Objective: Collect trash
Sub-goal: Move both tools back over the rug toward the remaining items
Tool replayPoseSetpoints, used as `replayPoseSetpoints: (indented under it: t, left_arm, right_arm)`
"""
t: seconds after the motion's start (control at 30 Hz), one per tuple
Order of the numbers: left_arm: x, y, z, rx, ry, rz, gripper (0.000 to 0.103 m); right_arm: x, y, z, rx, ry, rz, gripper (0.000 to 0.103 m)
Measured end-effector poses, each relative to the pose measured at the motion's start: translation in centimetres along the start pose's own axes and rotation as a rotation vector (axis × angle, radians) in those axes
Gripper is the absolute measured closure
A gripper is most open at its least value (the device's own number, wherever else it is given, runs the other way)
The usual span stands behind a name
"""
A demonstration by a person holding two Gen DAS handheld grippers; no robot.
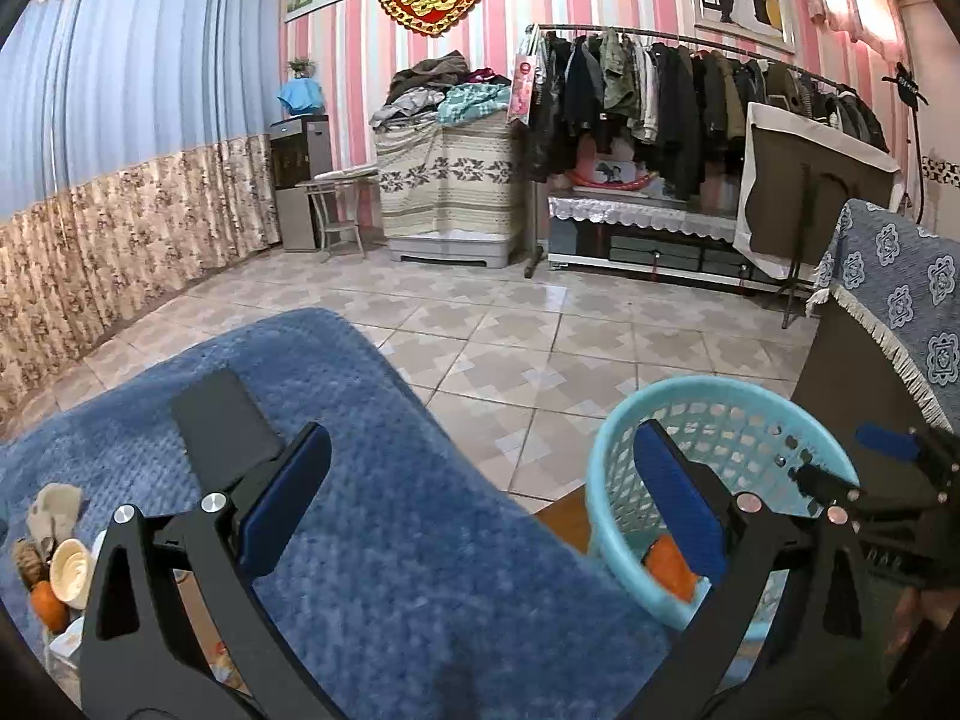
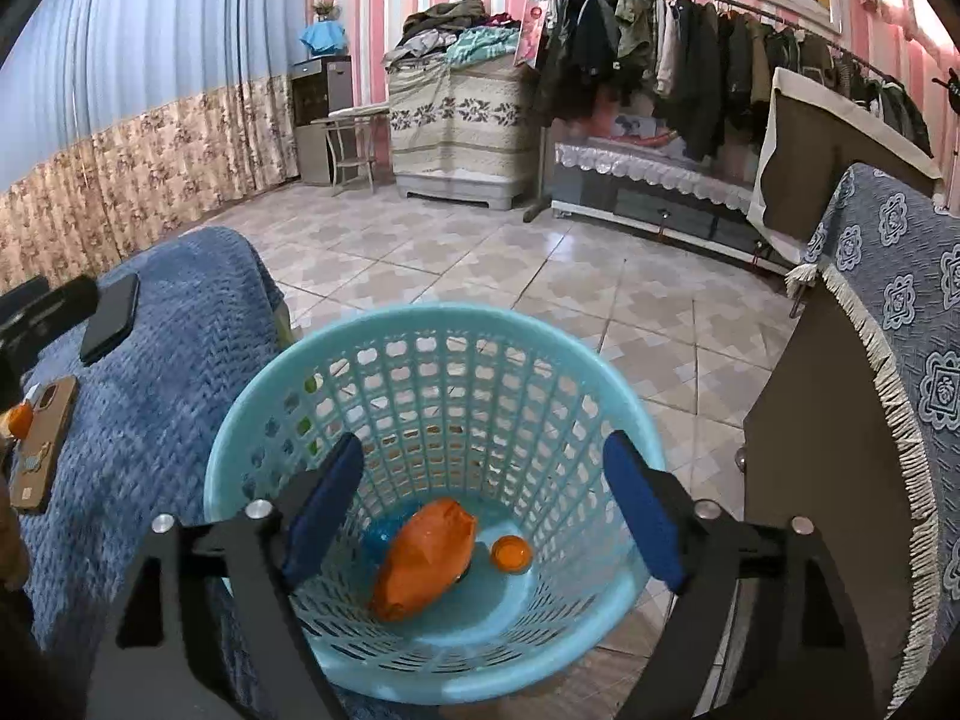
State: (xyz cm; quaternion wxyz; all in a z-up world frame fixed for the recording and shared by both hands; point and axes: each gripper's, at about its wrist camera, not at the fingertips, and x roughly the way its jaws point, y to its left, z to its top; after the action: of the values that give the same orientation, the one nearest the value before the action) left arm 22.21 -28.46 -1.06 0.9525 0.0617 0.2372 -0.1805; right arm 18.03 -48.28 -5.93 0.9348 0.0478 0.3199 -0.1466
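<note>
A light blue plastic basket (image 2: 432, 330) stands on the floor beside a table with a blue cloth (image 2: 168, 396). Inside lie an orange wrapper (image 2: 423, 552) and a small orange cap (image 2: 511, 553). My right gripper (image 2: 483, 510) is open and empty, held over the basket's mouth. My left gripper (image 1: 480, 498) is open and empty above the blue cloth (image 1: 390, 510), with the basket (image 1: 624, 450) to its right. Scraps lie at the table's left edge: a crumpled tissue (image 1: 55, 510), a cream cup (image 1: 71, 570) and an orange piece (image 1: 48, 603).
Two phones lie on the cloth: a dark one (image 2: 111, 318) and one in a brown case (image 2: 45, 444). A dark cabinet with a fringed blue cover (image 2: 888, 360) stands right of the basket. Tiled floor (image 2: 510, 264), a clothes rack (image 2: 690, 60) and curtains lie beyond.
</note>
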Motion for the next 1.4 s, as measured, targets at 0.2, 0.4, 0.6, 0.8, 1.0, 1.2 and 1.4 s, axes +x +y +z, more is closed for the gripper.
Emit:
replayPoseSetpoints:
  t: [0.2,0.4,0.6,0.8,1.0,1.2,1.4]
  left_arm:
    - [-1.9,2.4,-0.8,-0.023,-0.003,0.024,0.005]
    - [-4.1,5.4,-1.5,-0.056,-0.014,0.064,0.005]
    - [-6.7,8.8,-2.8,-0.105,-0.003,0.095,0.005]
    - [-10.0,12.8,-4.9,-0.127,0.003,0.17,0.005]
    - [-12.8,18.0,-7.7,-0.182,0.03,0.254,0.005]
    - [-15.3,23.5,-10.9,-0.202,0.072,0.383,0.005]
    - [-17.2,29.9,-13.2,-0.275,0.109,0.519,0.006]
  right_arm:
    - [-0.6,0.4,0.5,0.006,-0.028,-0.025,0.014]
    - [-1.5,1.4,1.1,0.038,-0.064,-0.015,0.01]
    - [-2.5,4.3,1.4,0.012,-0.114,-0.003,0.008]
    - [-3.5,8.3,1.4,-0.033,-0.157,0.046,0.007]
    - [-4.1,12.6,0.5,-0.074,-0.157,0.129,0.006]
    - [-5.2,16.4,-0.8,-0.153,-0.17,0.177,0.006]
    - [-5.6,18.8,-1.9,-0.227,-0.157,0.189,0.006]
